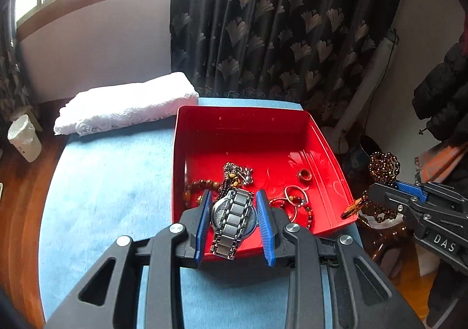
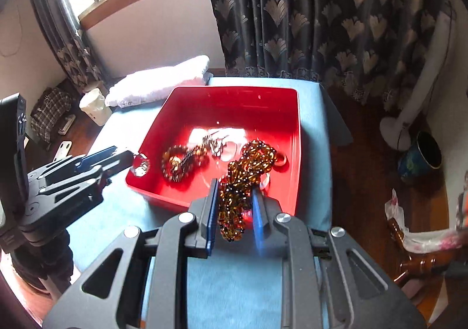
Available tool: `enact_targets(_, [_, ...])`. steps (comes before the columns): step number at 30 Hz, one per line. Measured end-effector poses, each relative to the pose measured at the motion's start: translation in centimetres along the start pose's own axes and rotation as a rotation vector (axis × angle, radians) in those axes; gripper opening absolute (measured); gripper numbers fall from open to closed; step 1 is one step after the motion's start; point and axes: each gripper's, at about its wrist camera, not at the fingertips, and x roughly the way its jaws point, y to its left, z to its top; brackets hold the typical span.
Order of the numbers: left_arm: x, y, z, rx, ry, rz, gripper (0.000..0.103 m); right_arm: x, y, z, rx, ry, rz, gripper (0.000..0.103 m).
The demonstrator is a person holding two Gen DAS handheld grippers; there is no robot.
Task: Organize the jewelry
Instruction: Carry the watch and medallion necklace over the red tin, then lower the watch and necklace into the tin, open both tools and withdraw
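A red tray sits on a blue cloth and holds several pieces of jewelry. My left gripper is shut on a silver metal watch and holds it over the tray's near edge; the watch also shows in the right wrist view. My right gripper is shut on a brown beaded necklace that dangles over the tray's near right part; the necklace also shows in the left wrist view. In the tray lie a brown bead bracelet, a silver chain, a ring and thin hoops.
A folded white towel lies at the back left of the blue cloth. A dark patterned curtain hangs behind. A white cup, a white fan stand, a dark pot and brown bottles stand on the wooden floor.
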Motion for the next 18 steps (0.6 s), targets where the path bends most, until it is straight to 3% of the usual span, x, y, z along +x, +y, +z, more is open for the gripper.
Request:
enact_targets(12, [7.6,-0.1,1.0,0.031,0.105,0.006,0.031,8.7,-0.6,1.7,0.019,0.136,0.001,0.020])
enact_targets(18, [9.4,-0.4,0.8,0.028,0.135,0.021,0.030,10.5,-1.1,1.4,0.034,0.161,0.011,0.020])
